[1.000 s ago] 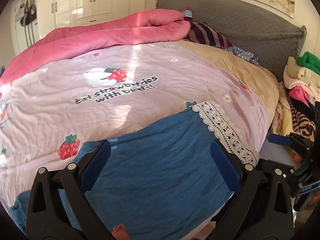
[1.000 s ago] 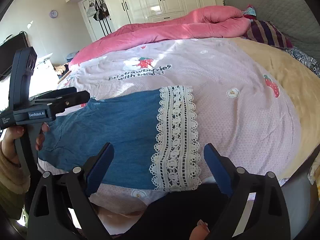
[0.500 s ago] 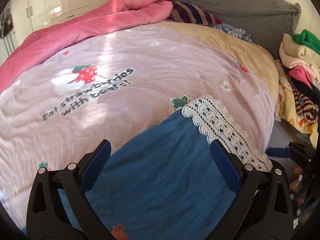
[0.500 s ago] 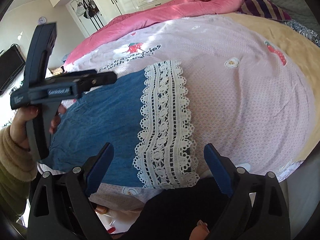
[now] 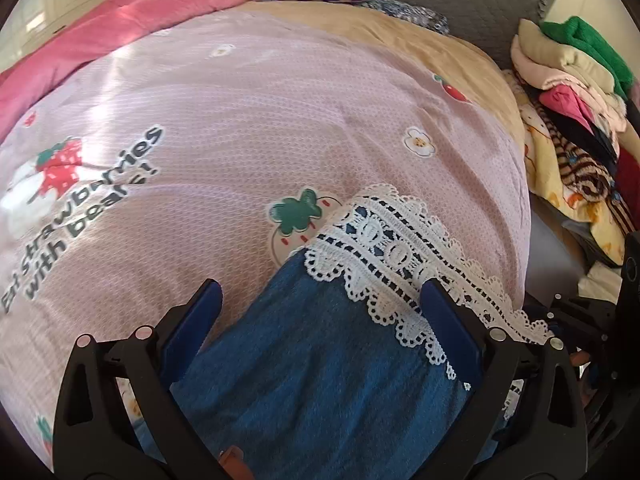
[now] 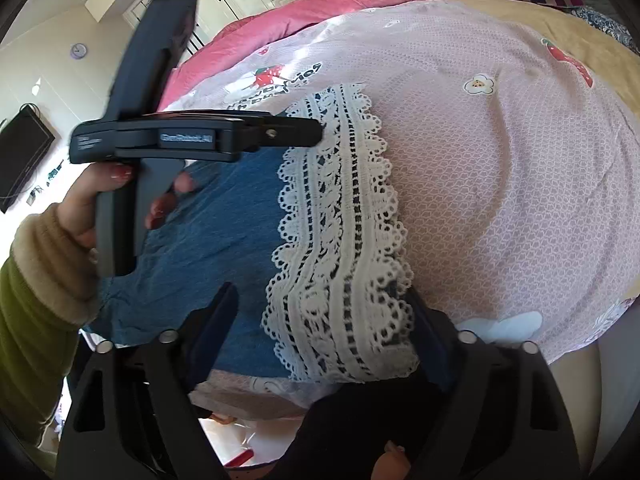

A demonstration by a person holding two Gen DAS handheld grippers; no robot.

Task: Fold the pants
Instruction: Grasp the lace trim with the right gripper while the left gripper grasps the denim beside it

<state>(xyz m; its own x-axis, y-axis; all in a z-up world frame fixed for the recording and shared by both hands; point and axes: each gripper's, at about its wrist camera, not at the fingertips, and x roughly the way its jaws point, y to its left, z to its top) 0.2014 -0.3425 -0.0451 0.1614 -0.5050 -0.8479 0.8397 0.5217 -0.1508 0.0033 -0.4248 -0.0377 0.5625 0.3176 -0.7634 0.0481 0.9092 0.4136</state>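
Now the blue denim pants with the white lace hem point(image 6: 332, 240) are lying flat on the pink strawberry-print bed cover point(image 5: 280, 120), and both tongs are reaching for the hem end. The right tongs point(image 6: 320, 312) are closing with the near lace corner between them, not yet pinched; the left tongs point(image 5: 320, 312) are standing wide open over the far corner, holding nothing. Next, probably, both must pinch, then carry the hem across. Beyond the tongs, bare cover is leaving room.
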